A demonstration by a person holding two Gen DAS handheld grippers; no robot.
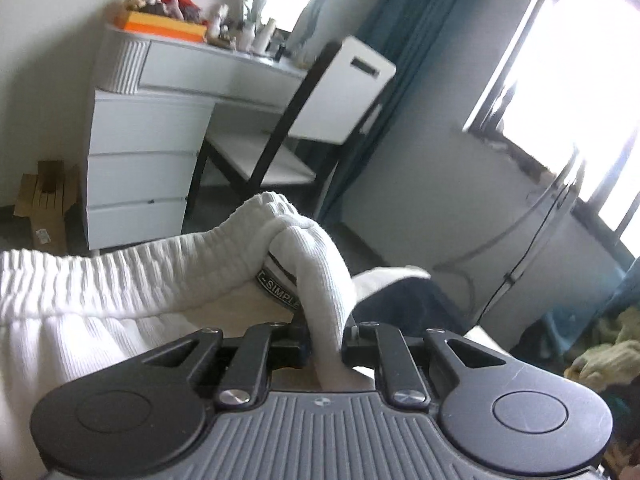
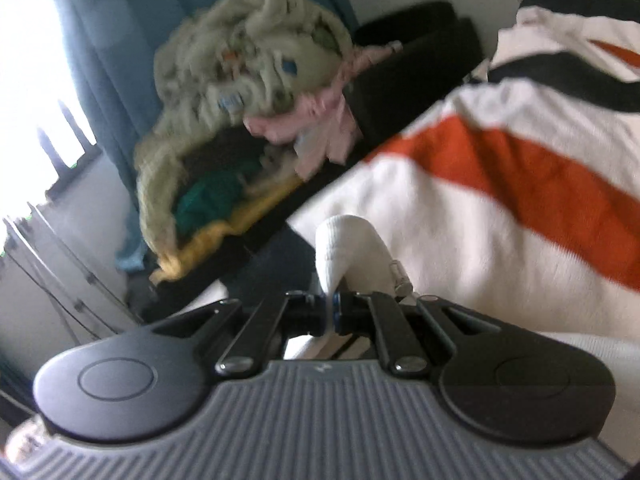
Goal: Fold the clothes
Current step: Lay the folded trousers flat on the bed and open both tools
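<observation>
A white ribbed garment (image 1: 120, 280) with an elastic waistband stretches from the left edge of the left wrist view up to a bunched fold. A dark label reading "SIMPLE" (image 1: 276, 290) shows inside that fold. My left gripper (image 1: 326, 344) is shut on the white garment, which rises between the jaws. In the right wrist view another white bunch of the garment (image 2: 352, 248) stands up from my right gripper (image 2: 330, 312), which is shut on it. The view there is blurred.
A white dresser (image 1: 140, 152) with clutter on top, a black-framed chair (image 1: 280, 136), teal curtains (image 1: 404, 40) and a bright window (image 1: 560, 80) fill the background. A striped white, orange and black blanket (image 2: 500, 184) lies at right. A pile of clothes (image 2: 240, 100) sits on a black surface.
</observation>
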